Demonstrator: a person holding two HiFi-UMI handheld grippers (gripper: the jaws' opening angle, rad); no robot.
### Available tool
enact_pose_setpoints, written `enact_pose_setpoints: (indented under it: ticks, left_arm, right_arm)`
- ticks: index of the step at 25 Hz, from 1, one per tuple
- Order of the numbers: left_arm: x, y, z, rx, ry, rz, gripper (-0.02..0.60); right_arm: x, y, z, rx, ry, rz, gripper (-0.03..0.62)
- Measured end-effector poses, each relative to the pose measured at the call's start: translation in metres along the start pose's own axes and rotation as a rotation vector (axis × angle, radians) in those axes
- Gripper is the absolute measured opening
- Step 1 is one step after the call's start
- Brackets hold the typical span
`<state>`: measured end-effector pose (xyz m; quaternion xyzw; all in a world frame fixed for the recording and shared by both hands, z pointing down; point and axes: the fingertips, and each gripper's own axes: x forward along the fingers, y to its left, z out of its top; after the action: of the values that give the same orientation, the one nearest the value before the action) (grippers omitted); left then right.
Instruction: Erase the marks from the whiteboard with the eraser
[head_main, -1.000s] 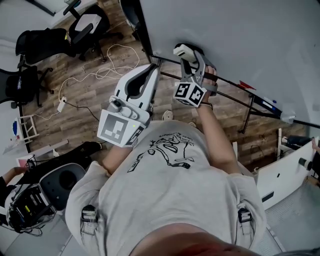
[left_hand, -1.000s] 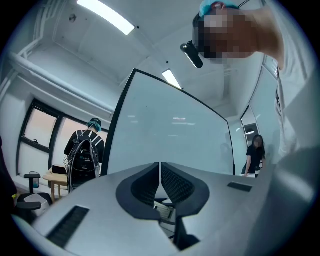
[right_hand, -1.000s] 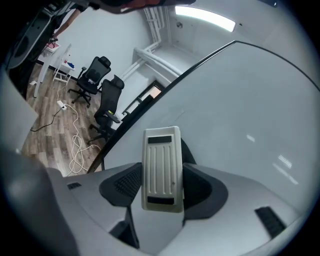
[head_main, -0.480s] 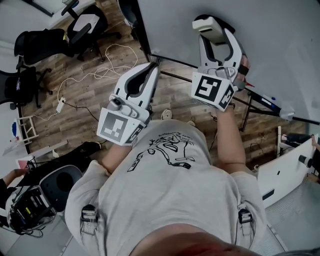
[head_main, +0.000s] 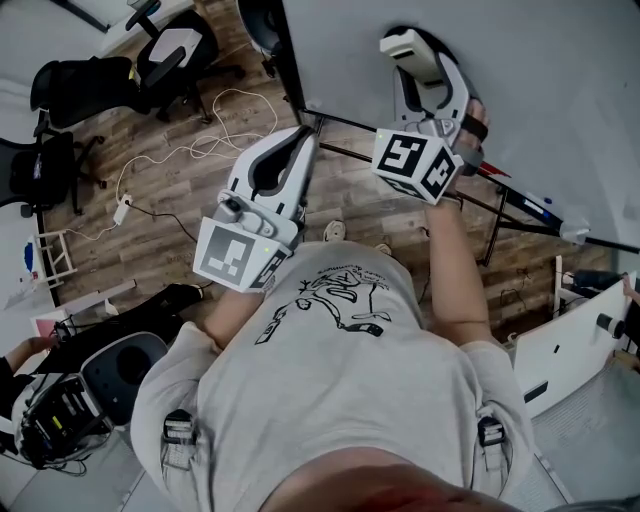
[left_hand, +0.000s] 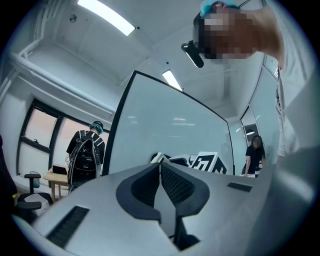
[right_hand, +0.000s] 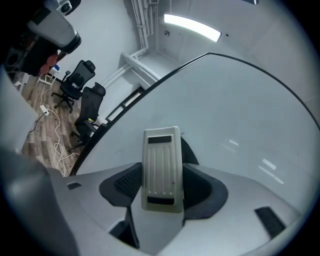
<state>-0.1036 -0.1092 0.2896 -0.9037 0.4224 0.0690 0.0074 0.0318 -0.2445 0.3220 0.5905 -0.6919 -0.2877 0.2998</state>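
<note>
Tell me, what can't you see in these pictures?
Wiping side of the eraser: the right gripper view shows only its plastic back.
Marks on the whiteboard: none visible; the eraser covers some of it, and the head view's top edge cuts off the rest.
What the small things below the whiteboard are: too small in the head view.

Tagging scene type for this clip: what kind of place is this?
Probably an office or lab workspace. A large whiteboard stands ahead of the person, rolling office chairs sit on a wood-plank floor, and strip lights run along the ceiling.
</note>
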Motion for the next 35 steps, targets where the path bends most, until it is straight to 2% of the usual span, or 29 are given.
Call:
enact_pose_setpoints:
  ticks: [5,10,19,27,29,32,35]
  left_arm:
    - [-0.005,0.005,0.001,0.0,-0.001,0.011,0.031]
    - [-0.009,0.021,0.0,-0.001,0.006,0.045,0.03]
    - [-0.018,0.035,-0.008,-0.008,0.014,0.071,0.03]
    - [-0.015,0.027,-0.008,-0.001,0.021,0.081,0.03]
    - [-0.017,0.025,-0.007,0.006,0.022,0.088,0.031]
    - [-0.023,0.021,-0.004,0.017,0.025,0.098,0.031]
    - [-0.028,0.013,-0.001,0.025,0.023,0.101,0.031]
  right_arm:
    - [0.015,0.051,-0.007,-0.045,0.037,0.077,0.256]
    - [0.036,0.083,-0.015,-0.104,0.074,0.092,0.256]
    - [0.048,0.112,-0.015,-0.178,0.093,0.065,0.256]
    - [0.06,0.158,-0.032,-0.219,0.117,0.146,0.256]
    - [0.065,0.169,-0.037,-0.244,0.12,0.141,0.256]
    - [0.069,0.169,-0.037,-0.258,0.125,0.118,0.256]
    - [0.062,0.17,-0.035,-0.236,0.122,0.147,0.256]
